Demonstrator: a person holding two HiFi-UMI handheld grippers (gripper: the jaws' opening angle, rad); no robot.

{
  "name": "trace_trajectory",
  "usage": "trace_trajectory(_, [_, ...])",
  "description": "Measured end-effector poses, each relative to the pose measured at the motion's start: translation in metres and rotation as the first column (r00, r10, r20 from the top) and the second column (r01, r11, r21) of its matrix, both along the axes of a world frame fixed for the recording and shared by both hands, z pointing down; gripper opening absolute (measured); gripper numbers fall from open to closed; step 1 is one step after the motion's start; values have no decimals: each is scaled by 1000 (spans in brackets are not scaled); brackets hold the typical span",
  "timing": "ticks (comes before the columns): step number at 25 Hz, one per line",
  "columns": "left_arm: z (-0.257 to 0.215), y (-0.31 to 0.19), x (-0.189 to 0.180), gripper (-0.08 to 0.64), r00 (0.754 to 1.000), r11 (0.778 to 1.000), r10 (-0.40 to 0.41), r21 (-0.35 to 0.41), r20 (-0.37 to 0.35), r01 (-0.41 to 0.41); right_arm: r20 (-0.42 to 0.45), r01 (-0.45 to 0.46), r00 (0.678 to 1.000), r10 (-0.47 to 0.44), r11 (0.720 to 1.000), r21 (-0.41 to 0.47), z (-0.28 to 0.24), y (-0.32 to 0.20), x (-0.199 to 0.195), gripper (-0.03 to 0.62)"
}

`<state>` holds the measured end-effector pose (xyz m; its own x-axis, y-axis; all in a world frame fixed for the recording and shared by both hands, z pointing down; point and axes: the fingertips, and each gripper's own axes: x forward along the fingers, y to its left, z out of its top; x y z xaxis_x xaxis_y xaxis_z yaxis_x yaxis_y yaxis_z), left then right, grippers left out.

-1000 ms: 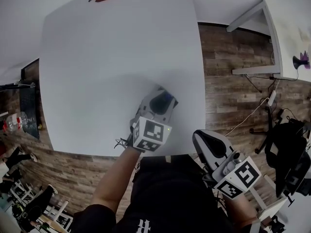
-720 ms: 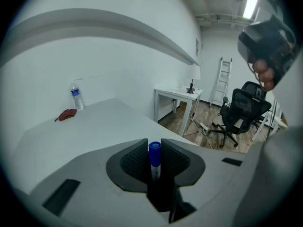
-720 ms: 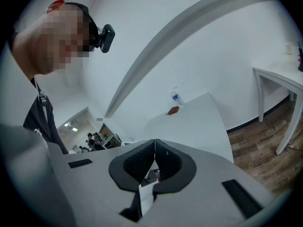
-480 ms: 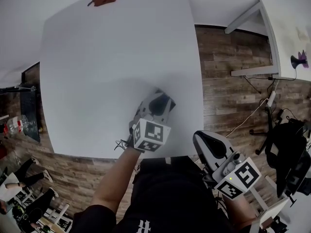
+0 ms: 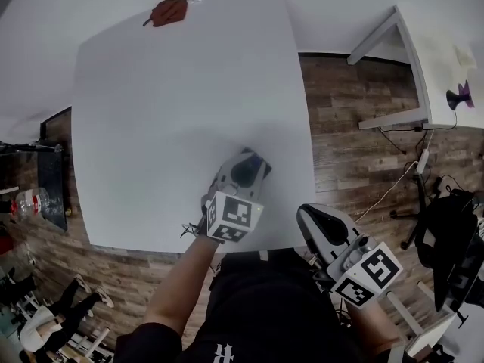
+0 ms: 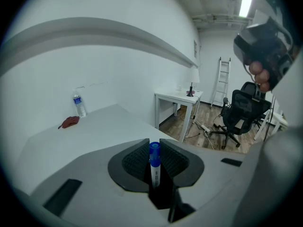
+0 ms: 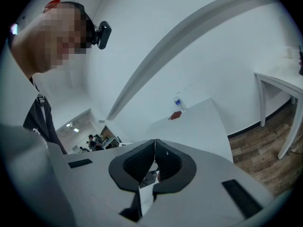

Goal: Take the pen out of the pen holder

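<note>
Pen (image 6: 155, 167) stands upright between your left gripper (image 6: 154, 143) jaws, which are closing onto it, above the near edge of the bench (image 5: 166, 112). Your right gripper (image 7: 154, 143) jaws are clenched on nothing, just off the bench.

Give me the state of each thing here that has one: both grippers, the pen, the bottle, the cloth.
left gripper: jaws closing, pen between them
right gripper: shut, empty
pen: upright, blue cap on
water bottle: standing upright
red cloth: lying crumpled

Black top (image 5: 257, 301), small white print (image 5: 221, 350) on its front, short sleeves, black head-mounted camera (image 7: 102, 34)
</note>
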<state>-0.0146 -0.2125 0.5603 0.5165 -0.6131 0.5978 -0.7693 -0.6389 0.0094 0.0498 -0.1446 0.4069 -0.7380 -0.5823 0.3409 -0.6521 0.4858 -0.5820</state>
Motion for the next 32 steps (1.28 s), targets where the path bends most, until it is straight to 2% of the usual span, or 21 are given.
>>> trace_trajectory(15, [-81, 18, -5, 67, 1000, 992, -2, 122, -28, 5, 6, 59, 998, -60, 994, 89, -28, 11, -6, 15])
trace_trajectory(25, [-151, 38, -6, 67, 994, 982, -18, 187, -106, 38, -16, 99, 995, -98, 984, 149, -42, 20, -11, 15])
trace_trajectory(32, [-203, 60, -7, 67, 992, 968, -6, 246, -125, 37, -39, 136, 991, -131, 969, 204, -56, 25, -20, 15])
